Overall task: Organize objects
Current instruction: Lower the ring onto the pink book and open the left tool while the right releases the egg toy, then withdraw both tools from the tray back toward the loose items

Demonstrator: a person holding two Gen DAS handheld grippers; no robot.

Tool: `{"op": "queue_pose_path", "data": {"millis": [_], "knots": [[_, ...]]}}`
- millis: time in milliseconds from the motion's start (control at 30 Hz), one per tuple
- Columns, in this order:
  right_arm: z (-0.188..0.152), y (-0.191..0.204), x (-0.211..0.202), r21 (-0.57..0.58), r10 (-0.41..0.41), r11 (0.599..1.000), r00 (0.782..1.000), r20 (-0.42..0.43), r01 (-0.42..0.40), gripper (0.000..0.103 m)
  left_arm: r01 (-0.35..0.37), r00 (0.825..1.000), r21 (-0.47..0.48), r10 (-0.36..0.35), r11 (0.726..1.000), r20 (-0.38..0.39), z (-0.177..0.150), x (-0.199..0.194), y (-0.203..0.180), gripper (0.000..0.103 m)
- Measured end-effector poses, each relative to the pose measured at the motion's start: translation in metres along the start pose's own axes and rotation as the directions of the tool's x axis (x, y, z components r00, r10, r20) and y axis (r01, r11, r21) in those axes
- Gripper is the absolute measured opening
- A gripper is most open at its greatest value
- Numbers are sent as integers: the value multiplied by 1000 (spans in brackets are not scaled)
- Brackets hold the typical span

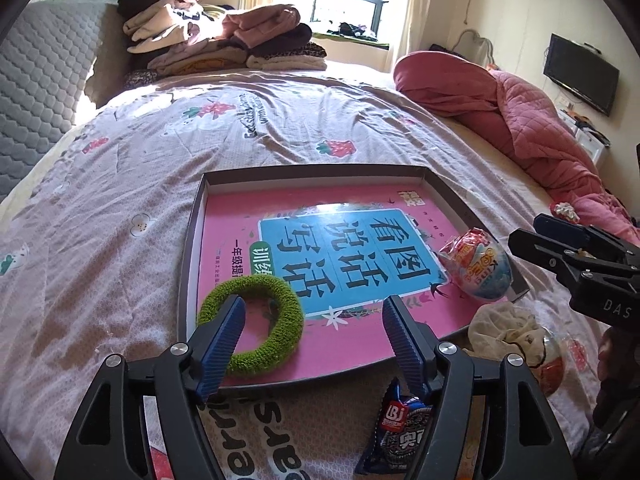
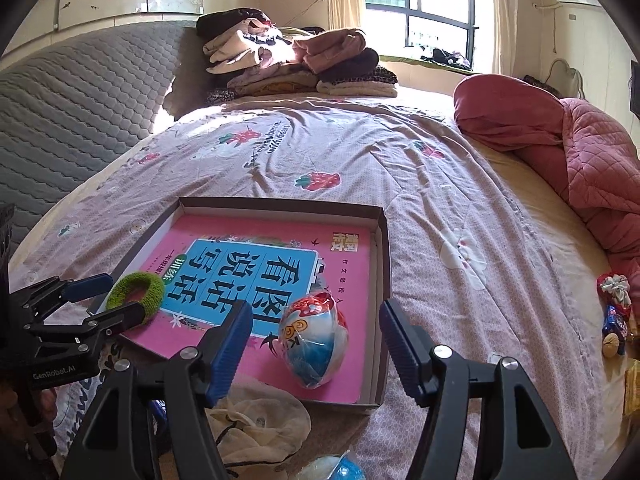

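Note:
A shallow dark box [image 1: 312, 172] lies on the bed with a pink book [image 1: 340, 248] flat inside it. A green fuzzy hair ring [image 1: 256, 320] rests on the book's near left corner. My left gripper [image 1: 315, 306] hovers open just above it, its left finger over the ring, nothing pinched. A foil-wrapped toy egg [image 2: 314, 344] lies at the box's near right. My right gripper [image 2: 315, 312] stands open over the egg with the pads clear of it. The right wrist view also shows the box [image 2: 280, 202], the ring [image 2: 138, 294] and the left gripper [image 2: 116, 298].
A cream cloth pouch [image 2: 256, 420], a snack packet [image 1: 400, 428] and another wrapped egg [image 1: 556, 360] lie on the sheet in front of the box. Small items [image 2: 614, 312] sit at the right. A pink quilt [image 2: 580, 152] and folded clothes [image 2: 296, 56] lie farther back.

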State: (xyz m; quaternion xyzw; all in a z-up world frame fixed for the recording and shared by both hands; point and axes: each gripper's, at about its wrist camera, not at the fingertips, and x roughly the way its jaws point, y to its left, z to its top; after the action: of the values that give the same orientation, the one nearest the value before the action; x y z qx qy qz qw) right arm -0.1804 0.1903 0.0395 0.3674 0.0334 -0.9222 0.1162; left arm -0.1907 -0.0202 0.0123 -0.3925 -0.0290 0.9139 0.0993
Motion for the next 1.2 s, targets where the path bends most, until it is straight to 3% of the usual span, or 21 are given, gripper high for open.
{"op": "queue_pose_path", "data": {"millis": [600, 1200], "knots": [[-25, 11, -57, -4, 8, 1000, 998, 66, -7, 65, -19, 997, 47, 15, 999, 82, -25, -67, -25, 73], [-71, -7, -86, 55, -21, 998, 998, 61, 17, 65, 2, 1000, 20, -3, 1000, 28, -87, -89, -20, 73]]}}
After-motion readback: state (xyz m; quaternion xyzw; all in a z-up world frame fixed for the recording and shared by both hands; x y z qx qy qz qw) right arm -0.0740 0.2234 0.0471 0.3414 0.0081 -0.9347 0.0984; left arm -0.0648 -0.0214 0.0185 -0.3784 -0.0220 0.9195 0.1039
